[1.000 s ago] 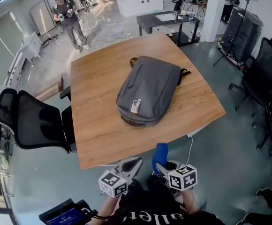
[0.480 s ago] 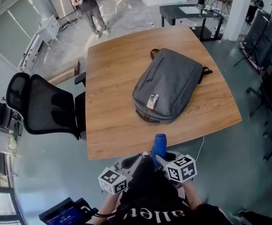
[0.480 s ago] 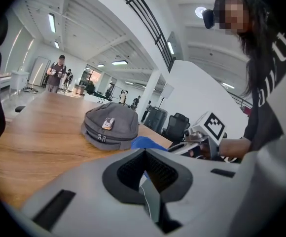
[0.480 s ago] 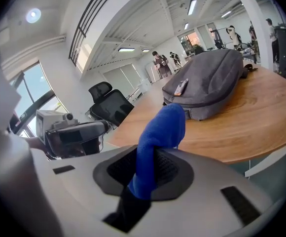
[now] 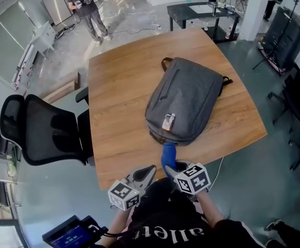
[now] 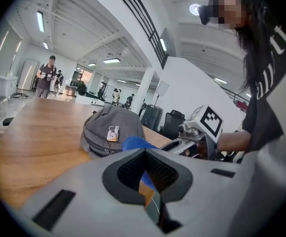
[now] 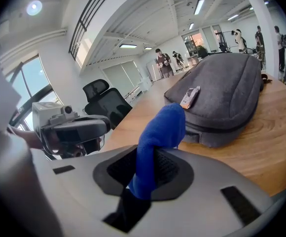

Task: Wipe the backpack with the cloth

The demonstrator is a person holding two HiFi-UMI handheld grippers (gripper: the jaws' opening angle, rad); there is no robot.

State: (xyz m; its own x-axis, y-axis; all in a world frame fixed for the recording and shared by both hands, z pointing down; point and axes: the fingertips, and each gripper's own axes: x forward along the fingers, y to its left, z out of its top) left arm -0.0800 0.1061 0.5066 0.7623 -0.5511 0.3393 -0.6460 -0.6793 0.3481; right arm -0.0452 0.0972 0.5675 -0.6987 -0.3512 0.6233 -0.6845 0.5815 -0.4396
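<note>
Two grippers at lower centre: right gripper [image 5: 174, 168] clamped on the blue cloth [image 5: 168, 154], left gripper [image 5: 149, 171] with jaws together, empty. Backpack [image 5: 186, 99] lies flat mid-frame on the bench [image 5: 114, 87]. Judged approach step: the cloth looks short of the backpack and must next press onto the fabric.

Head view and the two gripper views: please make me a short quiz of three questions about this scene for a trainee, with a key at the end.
1. True or false: the blue cloth lies spread on the grey backpack.
2. How is the backpack placed on the wooden table? A) lying flat on it B) standing upright C) hanging over its edge
3. Fill in: the left gripper has its jaws together and holds ____.
Key: 1 false, the right gripper holds the cloth clamped in its jaws; 2 A; 3 nothing.
</note>
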